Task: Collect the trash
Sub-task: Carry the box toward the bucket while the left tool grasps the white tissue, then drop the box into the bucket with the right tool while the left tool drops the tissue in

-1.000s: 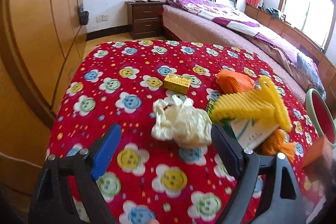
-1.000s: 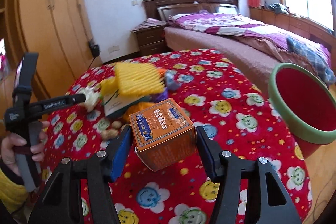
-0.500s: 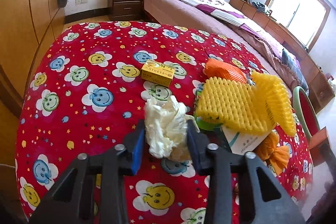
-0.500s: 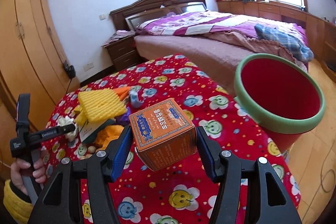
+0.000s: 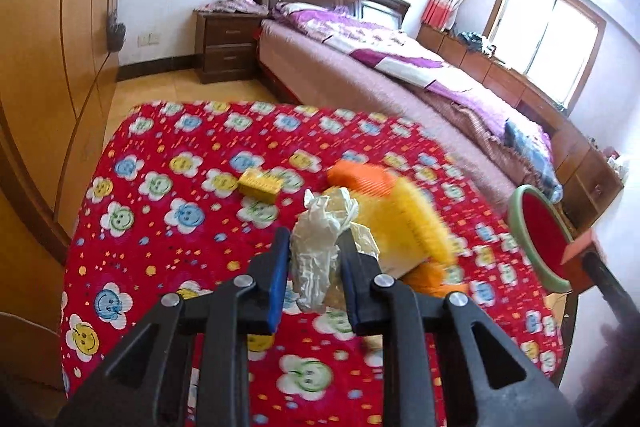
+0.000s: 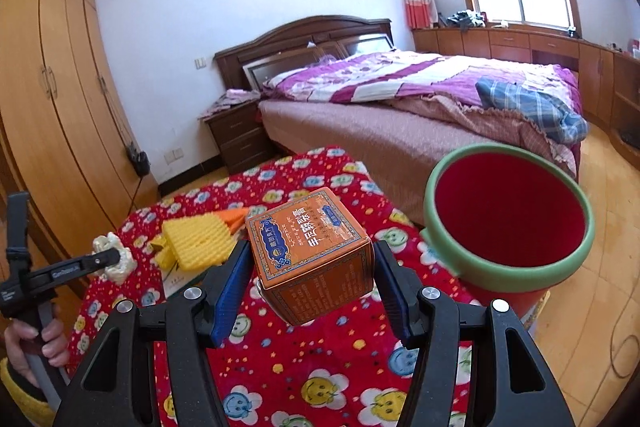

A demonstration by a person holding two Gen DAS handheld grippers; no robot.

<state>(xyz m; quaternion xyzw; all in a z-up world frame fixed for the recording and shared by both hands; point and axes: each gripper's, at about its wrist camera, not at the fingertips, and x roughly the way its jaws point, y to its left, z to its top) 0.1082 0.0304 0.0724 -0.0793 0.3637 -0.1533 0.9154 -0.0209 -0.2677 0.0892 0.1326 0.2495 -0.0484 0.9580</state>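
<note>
The crumpled white plastic wad (image 5: 320,247) is sitting pinched upright above the red flowered tablecloth (image 5: 168,227). The orange printed box (image 6: 310,253) is hanging tilted over the tablecloth's edge, beside the red bin with a green rim (image 6: 508,223). Yellow foam netting (image 6: 200,239), orange netting (image 5: 360,179) and a small yellow box (image 5: 259,184) are lying on the tablecloth.

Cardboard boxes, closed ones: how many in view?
2. The orange box is held in the right gripper; the small yellow box lies on the red tablecloth. Others may be hidden.
</note>
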